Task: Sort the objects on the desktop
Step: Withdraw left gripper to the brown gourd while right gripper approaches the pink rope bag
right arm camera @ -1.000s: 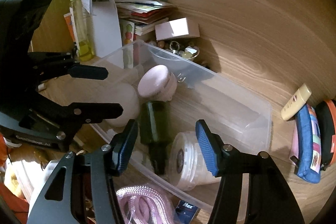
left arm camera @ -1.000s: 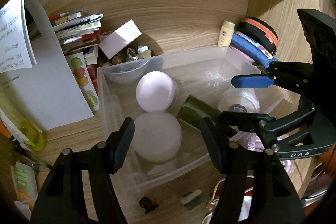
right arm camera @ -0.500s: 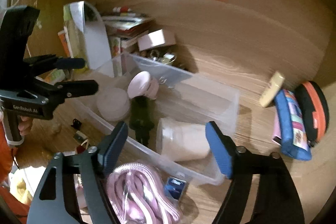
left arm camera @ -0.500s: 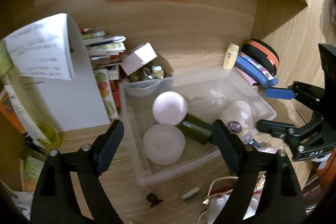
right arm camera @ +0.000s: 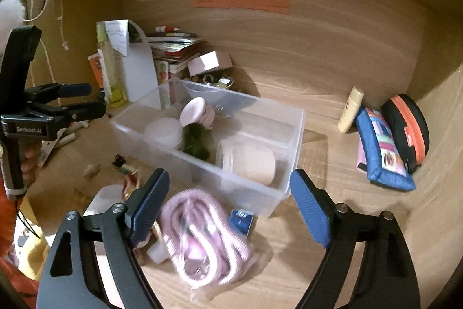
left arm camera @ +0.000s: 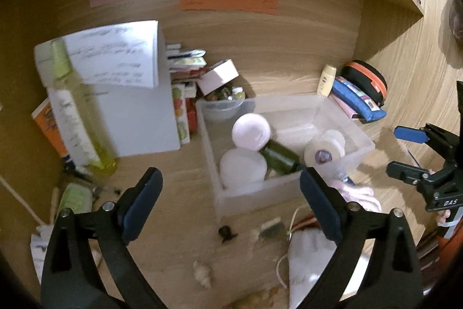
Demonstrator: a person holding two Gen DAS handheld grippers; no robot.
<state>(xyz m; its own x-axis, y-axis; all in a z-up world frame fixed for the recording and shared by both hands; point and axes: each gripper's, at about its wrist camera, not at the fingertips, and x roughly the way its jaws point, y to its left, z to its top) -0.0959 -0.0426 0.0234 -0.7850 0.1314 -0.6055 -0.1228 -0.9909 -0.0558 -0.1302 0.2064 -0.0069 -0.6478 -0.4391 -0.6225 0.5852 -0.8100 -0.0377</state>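
A clear plastic bin (left arm camera: 289, 187) (right arm camera: 292, 141) stands mid-desk. In it lie a pink round jar (left arm camera: 251, 131) (right arm camera: 196, 113), a white round jar (left arm camera: 242, 167) (right arm camera: 163, 131), a dark green bottle (left arm camera: 279, 154) (right arm camera: 196, 141) and a white roll (left arm camera: 325, 148) (right arm camera: 249, 161). My left gripper (left arm camera: 230, 206) is open and empty, above the desk in front of the bin. My right gripper (right arm camera: 228, 206) is open and empty, over a bagged pink cord (right arm camera: 199, 236) at the bin's front. Each gripper shows in the other's view, the right (left arm camera: 405, 149) and the left (right arm camera: 81, 99).
Books, a white box (left arm camera: 218, 76) and a bowl of trinkets (right arm camera: 214, 81) crowd the back. A tall yellow-green bottle (left arm camera: 76, 118) stands left. A blue pouch (right arm camera: 382, 149), an orange-black case (right arm camera: 405, 132) and a cream tube (right arm camera: 350, 109) lie right. Small clutter and a white drawstring bag (left arm camera: 306, 259) lie in front.
Both grippers have pulled back and up from the bin; more of the desk and wall notes is in view. Both stayed open and empty.
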